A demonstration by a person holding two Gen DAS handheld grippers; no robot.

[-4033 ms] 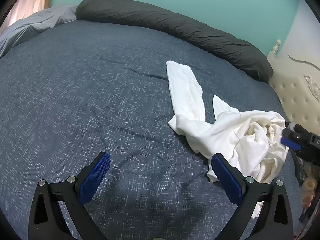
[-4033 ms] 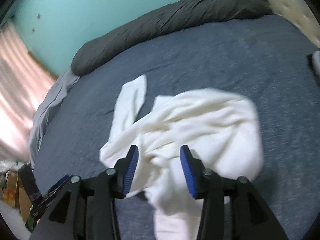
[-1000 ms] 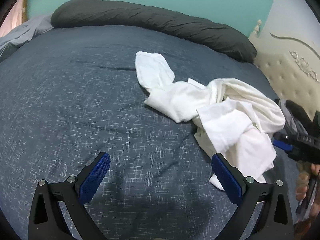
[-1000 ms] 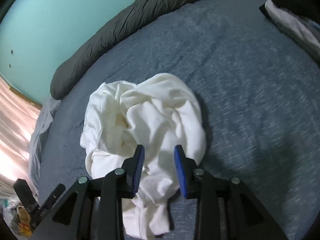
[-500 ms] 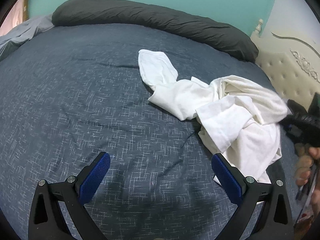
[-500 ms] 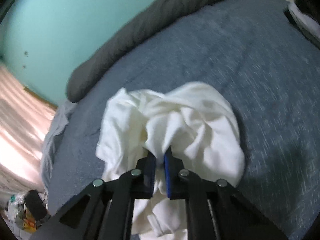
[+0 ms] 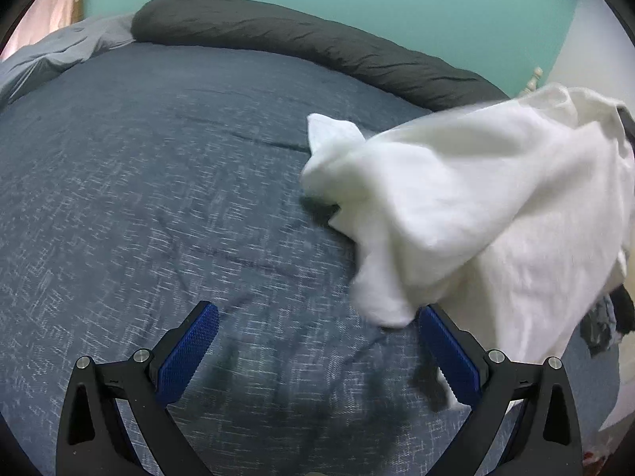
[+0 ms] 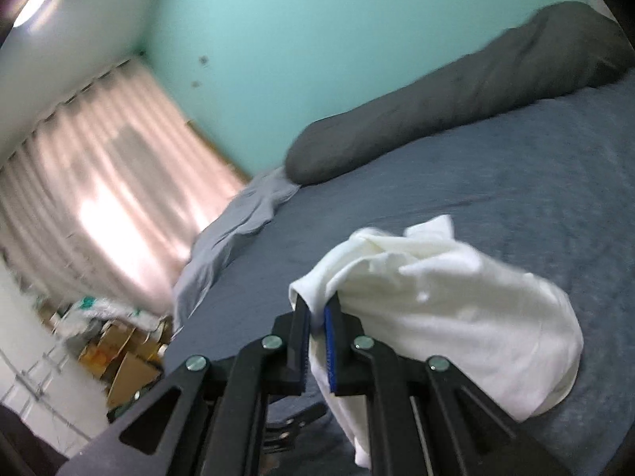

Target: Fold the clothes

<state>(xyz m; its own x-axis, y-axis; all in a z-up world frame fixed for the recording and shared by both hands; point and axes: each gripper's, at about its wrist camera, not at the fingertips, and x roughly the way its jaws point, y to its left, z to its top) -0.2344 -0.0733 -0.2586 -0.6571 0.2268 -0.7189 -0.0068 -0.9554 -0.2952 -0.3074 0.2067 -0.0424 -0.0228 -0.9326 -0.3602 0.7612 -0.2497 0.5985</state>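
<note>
A crumpled white garment (image 7: 476, 198) hangs lifted above the dark blue bedspread (image 7: 158, 198) at the right of the left wrist view, with one end trailing on the bed. My right gripper (image 8: 317, 317) is shut on an edge of the white garment (image 8: 456, 309) and holds it up off the bed. My left gripper (image 7: 317, 353) is open and empty, low over the bedspread, with the garment's lower fold hanging just by its right finger (image 7: 448, 357).
A long dark grey bolster (image 7: 317, 47) lies along the far edge of the bed against the teal wall. A light grey sheet (image 8: 230, 234) is bunched at the bed's corner. A pink curtain (image 8: 99, 206) and cardboard boxes (image 8: 119, 361) stand beyond the bed.
My right gripper has closed on the white garment and lifted it off the bed. The garment now hangs much closer to my left gripper, which stays open.
</note>
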